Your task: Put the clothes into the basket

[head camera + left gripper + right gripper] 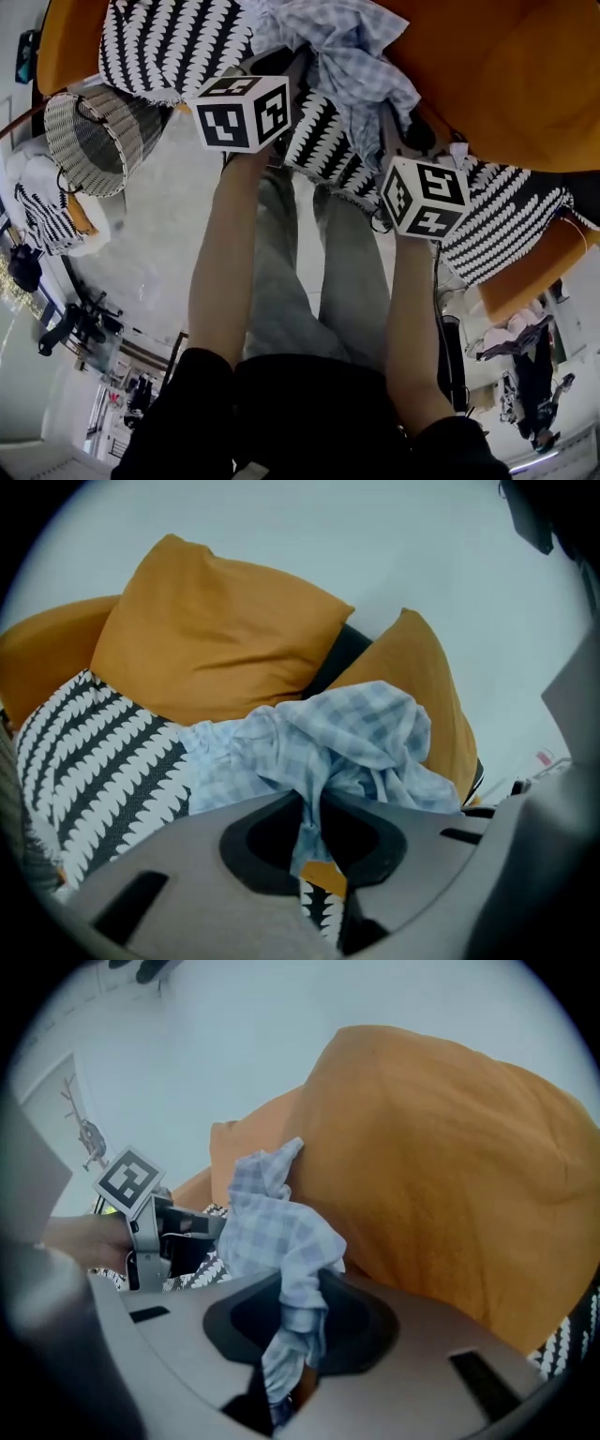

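The left gripper (314, 803) has its smooth grey jaws closed on a thin fold of the checked shirt (356, 728), a soft, pale blue and white woven cloth that bunches into loose crumpled peaks just past the jaw tips. Below the pinch, a sliver of orange and a black-and-white print show through the gap. The right gripper (300, 1288) likewise clamps a twisted rope of the same shirt, which rises from its jaws in a wrinkled wad and hangs down between them.

Taking the big orange cushion (206, 639) as the landmark: it is plump, matte and pillow-shaped with rounded corners, and the shirt lies heaped against its lower front, touching it. A second orange cushion (441, 696) leans just beside it, with a dark gap between them. In front of the cushion and under the shirt spreads a black-and-white throw (94, 761), printed with rows of jagged leaf-like marks.

In the head view both grippers reach in from below the cushion, each topped by its marker cube, on bare forearms (225, 262). The basket (94, 136), a round tapering one woven in fine black and white strands with dark handles, sits left of the cushion on pale floor, well apart from the shirt.
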The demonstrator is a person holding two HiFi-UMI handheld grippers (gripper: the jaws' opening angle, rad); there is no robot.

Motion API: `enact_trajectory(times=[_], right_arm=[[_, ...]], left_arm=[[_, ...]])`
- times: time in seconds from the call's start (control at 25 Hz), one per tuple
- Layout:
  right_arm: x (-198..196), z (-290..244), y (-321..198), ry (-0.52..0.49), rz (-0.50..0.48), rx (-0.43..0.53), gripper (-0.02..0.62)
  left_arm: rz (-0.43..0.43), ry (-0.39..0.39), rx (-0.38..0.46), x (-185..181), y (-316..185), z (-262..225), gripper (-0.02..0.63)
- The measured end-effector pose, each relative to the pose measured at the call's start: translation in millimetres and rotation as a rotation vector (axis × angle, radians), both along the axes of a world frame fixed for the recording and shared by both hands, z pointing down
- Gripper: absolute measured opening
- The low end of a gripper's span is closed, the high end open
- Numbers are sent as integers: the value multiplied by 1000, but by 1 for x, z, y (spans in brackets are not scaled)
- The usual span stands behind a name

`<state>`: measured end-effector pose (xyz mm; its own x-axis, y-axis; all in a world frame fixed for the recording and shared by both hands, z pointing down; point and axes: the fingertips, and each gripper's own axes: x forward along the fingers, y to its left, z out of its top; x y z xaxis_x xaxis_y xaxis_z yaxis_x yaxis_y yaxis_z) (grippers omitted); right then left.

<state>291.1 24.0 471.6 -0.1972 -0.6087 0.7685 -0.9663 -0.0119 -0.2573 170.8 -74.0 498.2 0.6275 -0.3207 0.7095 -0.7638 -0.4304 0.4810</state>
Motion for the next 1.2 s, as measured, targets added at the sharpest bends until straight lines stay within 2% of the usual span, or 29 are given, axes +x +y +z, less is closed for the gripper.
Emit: enact_trajectory(times=[0.24,0.4,0.72,0.92,1.08,1.16,1.2], right_arm=[[-15,-30,-5,-25,-29,70,83],[-60,-46,-18,-44,-85,103,83],[-147,-73,-34,-78,-237,154,83],[-218,-79,-37,-90,-353,160,83],[-290,-81,-42,-107,-449,166,83],[-308,-86,-39,-122,-488,168,83],[-301,-93,-35,-127,-499,172,83]], left_arm=[[-79,62,47,-35,19,-36,52],[-194,90,76,-91,26,-57,52],[-393,81,137,-190,63,-95,52],[-537,78,143,-261,86,-101,52],[-630,60,158,-329,99,-103,52],[-668,47,170,-345,108,-112,52],[-681,43,180,-338,114,-121,52]])
